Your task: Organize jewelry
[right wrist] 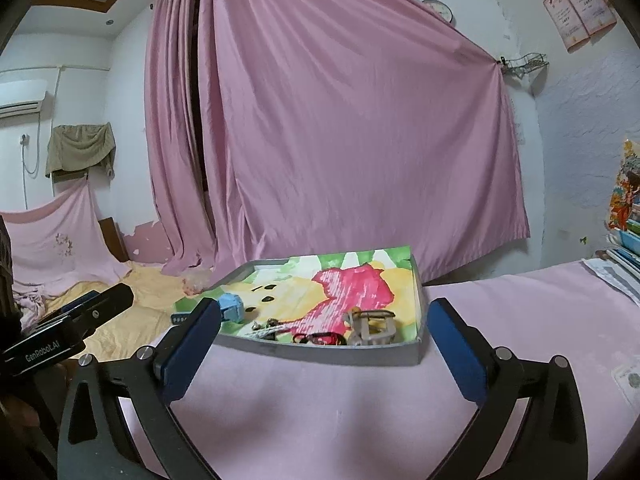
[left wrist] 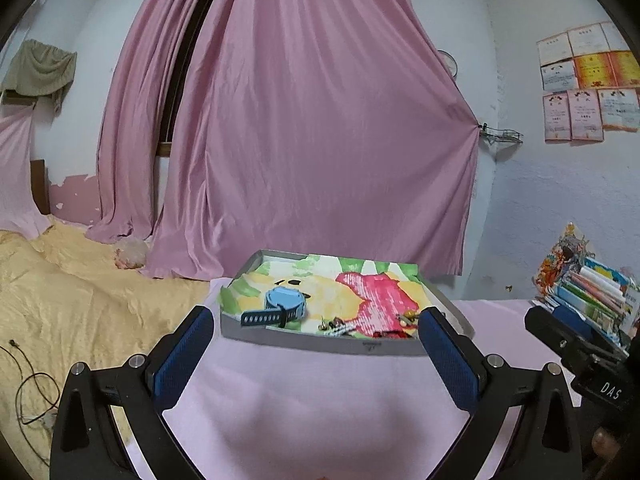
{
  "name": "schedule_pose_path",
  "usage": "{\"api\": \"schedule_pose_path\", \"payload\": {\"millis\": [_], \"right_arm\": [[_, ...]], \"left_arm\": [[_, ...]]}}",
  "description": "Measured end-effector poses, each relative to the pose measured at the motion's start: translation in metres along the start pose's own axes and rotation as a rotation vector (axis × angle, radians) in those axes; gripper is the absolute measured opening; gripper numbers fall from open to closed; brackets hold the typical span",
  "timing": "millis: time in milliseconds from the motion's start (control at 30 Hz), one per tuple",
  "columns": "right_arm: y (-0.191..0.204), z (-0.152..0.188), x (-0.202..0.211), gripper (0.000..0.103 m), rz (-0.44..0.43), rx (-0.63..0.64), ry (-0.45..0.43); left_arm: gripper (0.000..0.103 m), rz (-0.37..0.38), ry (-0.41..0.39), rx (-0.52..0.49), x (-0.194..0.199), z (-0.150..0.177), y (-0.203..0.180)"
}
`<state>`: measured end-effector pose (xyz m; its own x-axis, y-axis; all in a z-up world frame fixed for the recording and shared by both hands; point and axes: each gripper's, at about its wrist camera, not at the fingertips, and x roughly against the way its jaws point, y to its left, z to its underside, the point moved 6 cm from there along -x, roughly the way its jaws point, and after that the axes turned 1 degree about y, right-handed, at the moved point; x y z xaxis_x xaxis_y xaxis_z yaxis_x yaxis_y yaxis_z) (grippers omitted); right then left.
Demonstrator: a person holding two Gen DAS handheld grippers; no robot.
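Both grippers' jaws wide, nr tray (left wrist: 352, 346).

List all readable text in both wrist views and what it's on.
"DAS": white letters on the black body of the right gripper, seen at the right edge of the left wrist view.
"GenRobot.AI": white letters on the black body of the left gripper, seen at the left edge of the right wrist view.
Small dark mark on the grey tray front wall: too small to read.
Wall certificates: print blurred, unreadable.
Stacked books: covers unreadable.
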<state>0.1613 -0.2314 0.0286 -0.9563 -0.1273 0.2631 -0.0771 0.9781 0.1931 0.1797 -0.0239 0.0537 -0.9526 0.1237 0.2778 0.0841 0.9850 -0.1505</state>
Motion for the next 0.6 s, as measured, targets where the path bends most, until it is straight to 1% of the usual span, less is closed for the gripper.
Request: {"api": "schedule_pose_path", "payload": {"millis": [367,600], "right_arm": [[0.006,0.031,0.065,0.102,-0.006,0.012,-0.038],[0.015,0.052,0.093,0.102,-0.01,0.04,-0.057]], "left_arm": [[0.103,-0.029,-0.024,-0.015,0.057,0.035,0.009],[0.103,-0.037,-0.007,-0.02,0.085,0.055,0.013]]}}
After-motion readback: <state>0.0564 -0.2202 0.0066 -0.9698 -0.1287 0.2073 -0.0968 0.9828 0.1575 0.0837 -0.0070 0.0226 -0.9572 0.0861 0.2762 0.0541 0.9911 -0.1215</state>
